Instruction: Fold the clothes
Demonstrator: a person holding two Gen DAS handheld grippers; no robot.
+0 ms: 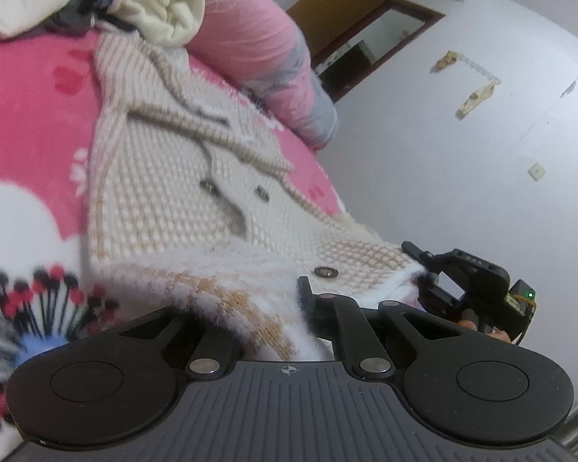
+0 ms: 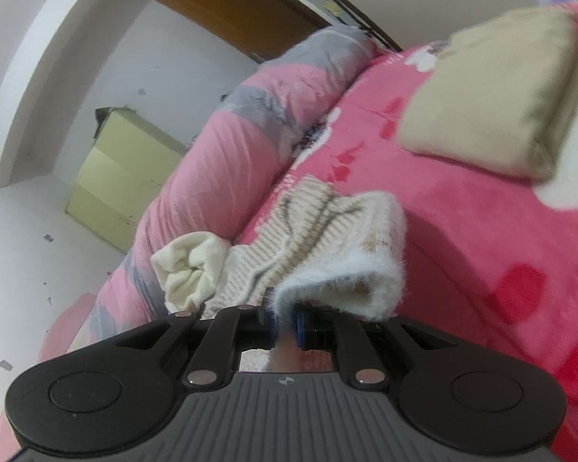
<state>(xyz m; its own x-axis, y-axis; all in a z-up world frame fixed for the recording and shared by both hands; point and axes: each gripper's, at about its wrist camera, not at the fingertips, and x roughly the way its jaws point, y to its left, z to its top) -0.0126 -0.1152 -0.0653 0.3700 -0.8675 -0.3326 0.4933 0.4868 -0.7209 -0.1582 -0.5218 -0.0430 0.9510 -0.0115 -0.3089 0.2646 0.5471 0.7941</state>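
Both grippers, left [image 1: 304, 308] and right [image 2: 285, 323], had fingers clamped on the knitted cardigan's [image 1: 181, 177] hem, toward six o'clock over the pink bed [image 2: 481, 250].

White walls [image 1: 424, 177], brown wooden door [image 2: 235, 7] (open), pale yellow cabinet [image 2: 123, 177]

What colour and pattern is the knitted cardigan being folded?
The cardigan is cream with tan checks and stripes, brown-trimmed, clearest in the left wrist view.
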